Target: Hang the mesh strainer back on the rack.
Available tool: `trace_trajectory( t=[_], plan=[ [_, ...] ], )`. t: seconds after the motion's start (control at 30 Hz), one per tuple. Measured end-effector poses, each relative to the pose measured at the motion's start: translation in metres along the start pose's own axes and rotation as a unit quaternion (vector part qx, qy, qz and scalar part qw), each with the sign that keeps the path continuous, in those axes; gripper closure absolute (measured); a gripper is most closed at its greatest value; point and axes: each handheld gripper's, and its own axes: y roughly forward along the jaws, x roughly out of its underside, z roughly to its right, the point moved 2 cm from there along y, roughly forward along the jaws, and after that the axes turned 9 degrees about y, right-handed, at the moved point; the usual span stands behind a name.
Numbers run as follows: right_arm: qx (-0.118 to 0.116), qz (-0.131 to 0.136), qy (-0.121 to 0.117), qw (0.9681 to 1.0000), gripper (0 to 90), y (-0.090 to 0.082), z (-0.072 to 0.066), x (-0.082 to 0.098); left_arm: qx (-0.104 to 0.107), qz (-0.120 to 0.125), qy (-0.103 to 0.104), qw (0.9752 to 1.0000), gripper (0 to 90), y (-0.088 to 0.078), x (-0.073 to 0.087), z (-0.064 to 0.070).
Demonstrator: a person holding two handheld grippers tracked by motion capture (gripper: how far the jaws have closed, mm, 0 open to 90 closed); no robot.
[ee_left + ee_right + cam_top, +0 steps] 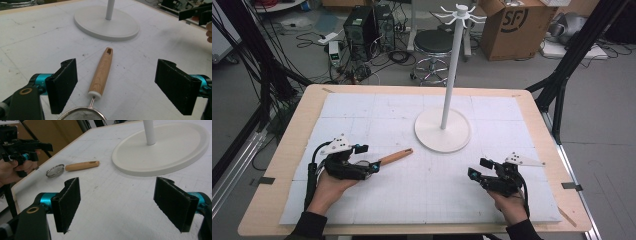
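Note:
A small mesh strainer with a wooden handle (395, 156) lies flat on the white mat. Its handle (102, 72) points toward the stand, and the metal sieve bowl (83, 115) sits at the near end. My left gripper (364, 157) hovers over the sieve end, jaws wide open on either side of the handle, touching nothing. In the right gripper view the strainer (72, 167) lies far to the left. My right gripper (478, 167) rests low at the front right, open and empty. A white hook stand (452, 60) rises from its round base (442, 131).
The wooden table (292, 125) carries a white gridded mat (422, 190). The stand's base (107, 22) lies just beyond the handle tip. Behind the table are a stool (433, 42), a cardboard box (514, 22), computer cases and cables on the floor.

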Motion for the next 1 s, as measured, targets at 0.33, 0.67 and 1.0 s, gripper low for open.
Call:
trace_trajectory(
  t=[0.33,0.67,1.0],
  plan=[
    [-0.002,0.0,0.003,1.0,20.8,0.001,0.002,-0.001,0.007,-0.105,0.008,0.9944,23.0,0.027,-0.007,-0.006],
    [-0.004,0.003,0.001,1.0,20.8,-0.002,0.003,-0.002,0.011,-0.163,0.027,0.9862,24.5,0.054,-0.018,-0.011],
    [0.001,0.008,0.003,1.0,20.9,-0.008,0.01,-0.005,0.057,-0.21,0.011,0.9759,33.0,0.072,-0.011,-0.017]
  ],
)
